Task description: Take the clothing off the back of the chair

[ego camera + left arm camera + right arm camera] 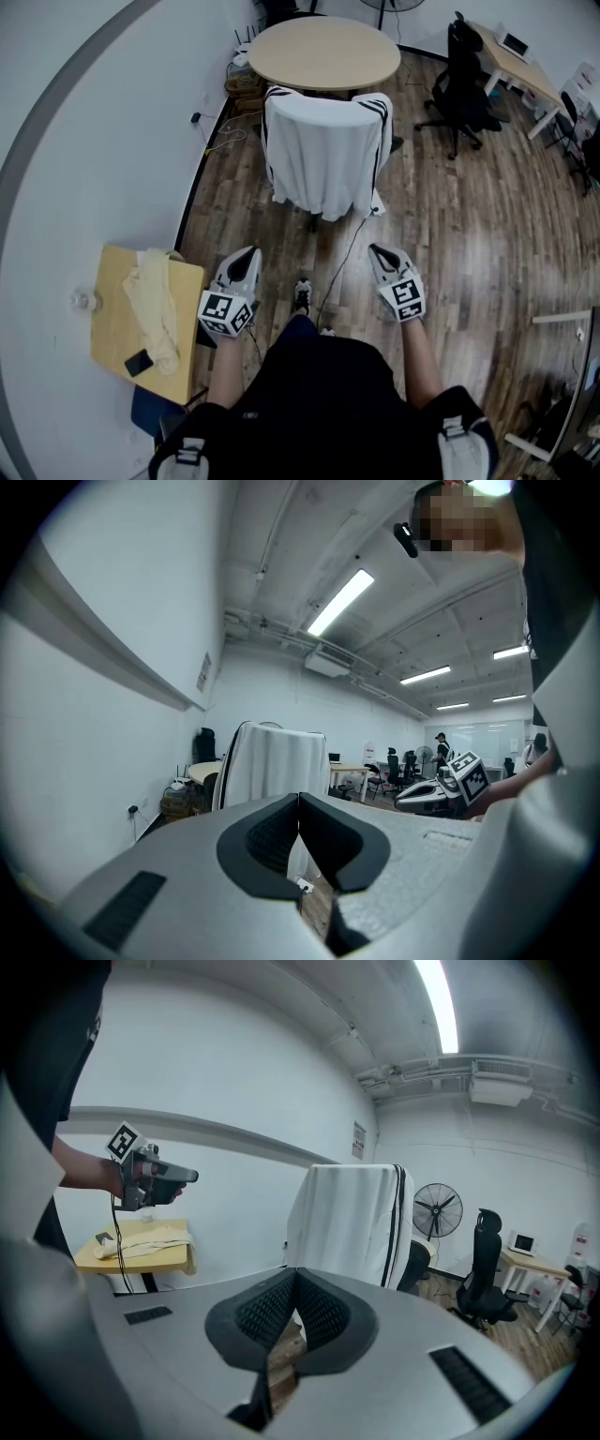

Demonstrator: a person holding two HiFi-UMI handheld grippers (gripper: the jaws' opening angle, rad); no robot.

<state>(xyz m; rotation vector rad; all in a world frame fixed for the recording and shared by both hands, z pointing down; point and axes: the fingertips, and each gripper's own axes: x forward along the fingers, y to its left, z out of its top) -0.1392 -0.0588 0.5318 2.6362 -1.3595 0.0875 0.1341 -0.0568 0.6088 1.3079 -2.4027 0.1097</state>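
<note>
A white garment with black stripes (323,155) hangs over the back of a chair in the middle of the room, ahead of me. It stands upright in the left gripper view (277,764) and in the right gripper view (352,1224). My left gripper (251,252) and right gripper (377,249) are held side by side well short of the chair. Neither touches the garment. Each has its jaws pressed together with nothing between them, seen at the left gripper (299,800) and the right gripper (295,1274).
A small wooden side table (113,320) at my left carries a cream cloth (156,301) and a phone (139,362). Behind the chair is a round table (324,52). A black office chair (461,82) and a desk (512,58) stand at the right. A cable (343,270) runs across the wood floor.
</note>
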